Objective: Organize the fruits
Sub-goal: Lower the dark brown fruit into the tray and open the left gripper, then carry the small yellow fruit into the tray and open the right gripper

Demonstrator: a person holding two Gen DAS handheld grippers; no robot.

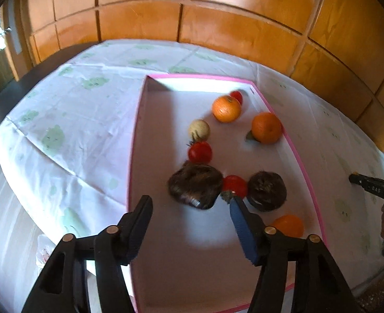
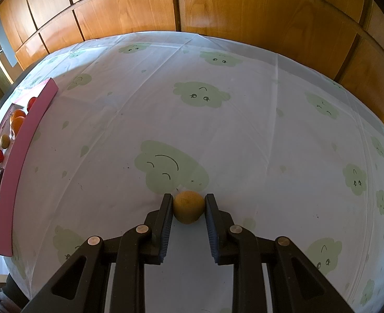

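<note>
Left wrist view looks down into a shallow pink-rimmed box (image 1: 300,156) lying on a surface covered by a white cloth with green cloud faces (image 1: 69,109). The left hand-held gripper (image 1: 189,208) hangs over the near end of the box with its fingers spread wide and nothing between them. Just ahead of it lie two dark brown fruits (image 1: 195,184), with a red tomato (image 1: 235,185) squeezed between them. Farther in are another tomato (image 1: 199,152), a pale round fruit (image 1: 199,129), two oranges (image 1: 226,108) and a small red fruit (image 1: 236,96) near the far wall; one more orange (image 1: 288,225) sits by the right rim, partly hidden behind the right finger. At the right edge of this view part of the other tool shows over the cloth. Right wrist view shows the right hand-held gripper (image 2: 188,207) low over the cloth, well apart from the box at far left, its two fingers closed against the sides of a small yellow-brown fruit (image 2: 188,206) that sits on the cloth.
</note>
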